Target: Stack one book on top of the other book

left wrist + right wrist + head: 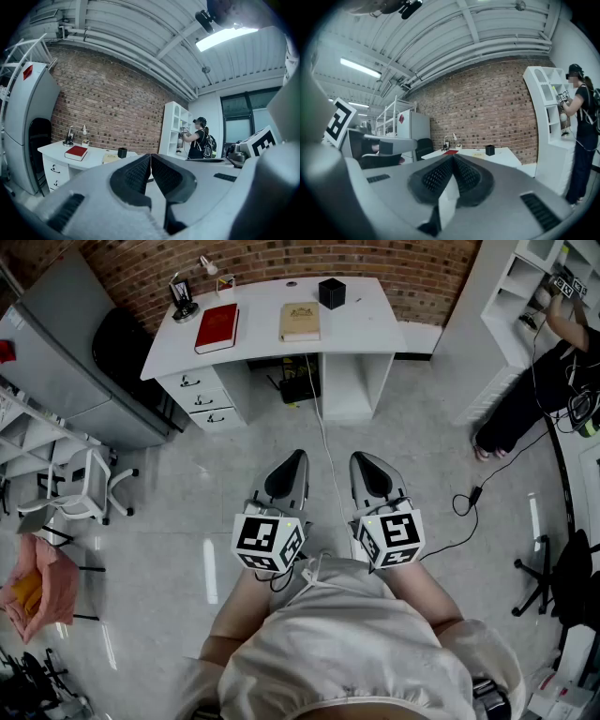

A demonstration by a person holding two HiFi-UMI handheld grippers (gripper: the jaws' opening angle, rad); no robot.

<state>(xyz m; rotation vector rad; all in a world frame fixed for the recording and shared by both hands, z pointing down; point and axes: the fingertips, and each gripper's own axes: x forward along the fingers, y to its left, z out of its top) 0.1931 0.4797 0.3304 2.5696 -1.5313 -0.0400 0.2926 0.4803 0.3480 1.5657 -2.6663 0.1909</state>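
- The white desk (361, 334) stands well ahead of both grippers, across a stretch of floor (178, 493). We judge that the stacking has not yet begun and that the step in hand is the approach.
- The left gripper (292, 463) and the right gripper (366, 465) are side by side close to our waist, pointing roughly level toward the desk. Each has its jaws pressed together, with nothing between them.
- The red book (217, 328) lies flat on the desk, far ahead and off to the left of the left gripper.
- The tan book (300, 322) lies flat too, far ahead and almost in line with the left gripper. It is apart from the red book, with bare desktop between them.
- A small black box (331, 292) sits just beyond the tan book, ahead of the gap between the grippers.
- For the next move, we think we must walk up to the desk and spread one gripper's jaws. They then need to close on a book's edge, which looks awkward because both books lie flat. That book then has to be lifted over and set squarely on the other.
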